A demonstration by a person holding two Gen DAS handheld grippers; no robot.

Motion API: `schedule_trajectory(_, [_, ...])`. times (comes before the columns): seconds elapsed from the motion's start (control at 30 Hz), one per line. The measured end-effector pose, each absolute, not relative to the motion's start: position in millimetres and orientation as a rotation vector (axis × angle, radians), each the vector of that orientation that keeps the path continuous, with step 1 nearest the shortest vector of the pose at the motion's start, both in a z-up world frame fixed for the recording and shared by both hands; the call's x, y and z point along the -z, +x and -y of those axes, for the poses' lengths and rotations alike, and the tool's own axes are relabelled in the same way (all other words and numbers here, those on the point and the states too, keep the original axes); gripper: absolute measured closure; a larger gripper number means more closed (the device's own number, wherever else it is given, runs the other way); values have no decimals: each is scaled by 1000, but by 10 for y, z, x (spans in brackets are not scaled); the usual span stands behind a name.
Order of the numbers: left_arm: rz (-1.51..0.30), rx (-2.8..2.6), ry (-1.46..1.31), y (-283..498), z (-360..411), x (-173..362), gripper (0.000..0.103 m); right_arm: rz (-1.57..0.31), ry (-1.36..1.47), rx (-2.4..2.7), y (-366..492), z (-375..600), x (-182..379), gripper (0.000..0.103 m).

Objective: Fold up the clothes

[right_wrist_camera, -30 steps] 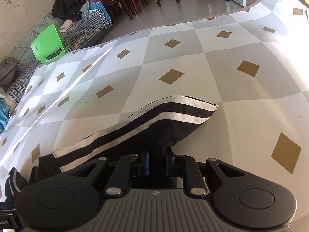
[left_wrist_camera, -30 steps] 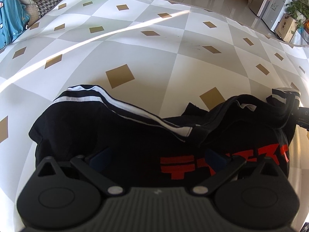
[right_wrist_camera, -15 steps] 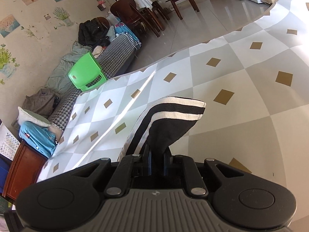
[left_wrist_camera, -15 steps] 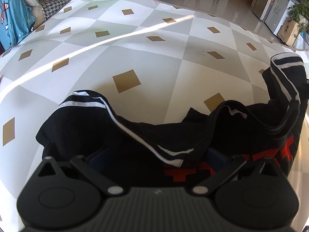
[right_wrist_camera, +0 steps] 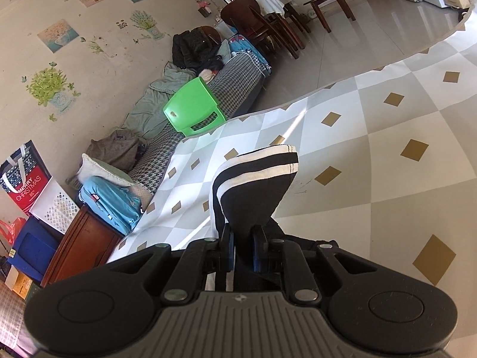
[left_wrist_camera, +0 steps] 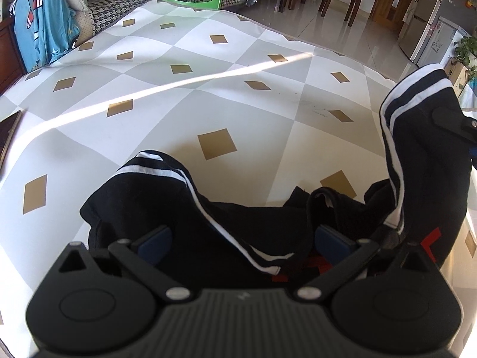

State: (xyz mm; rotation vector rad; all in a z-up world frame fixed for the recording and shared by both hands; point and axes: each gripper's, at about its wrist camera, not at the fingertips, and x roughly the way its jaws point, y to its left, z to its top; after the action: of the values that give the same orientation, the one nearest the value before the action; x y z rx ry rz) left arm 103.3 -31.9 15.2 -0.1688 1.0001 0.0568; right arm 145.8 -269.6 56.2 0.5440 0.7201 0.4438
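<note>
The right gripper (right_wrist_camera: 241, 250) is clamped narrowly on one striped cuff (right_wrist_camera: 262, 161) of a black garment (left_wrist_camera: 253, 226), lifting that sleeve above the bench (left_wrist_camera: 149, 137). The left gripper (left_wrist_camera: 243, 240) stands wide, its two blue pads (left_wrist_camera: 155, 240) either side of the garment's crumpled body, which lies on the checked bench cover. Two white stripes edge each of the two sleeves. Beyond the bench stand one green plastic chair (right_wrist_camera: 193, 107) and one sofa (right_wrist_camera: 208, 98).
</note>
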Motion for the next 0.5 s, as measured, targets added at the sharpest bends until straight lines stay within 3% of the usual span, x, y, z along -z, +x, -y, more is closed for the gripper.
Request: schedule_trajectory(0.5, [-890, -266, -356, 982, -585, -457, 0, -788, 451, -784, 904, 2054, -683, 89])
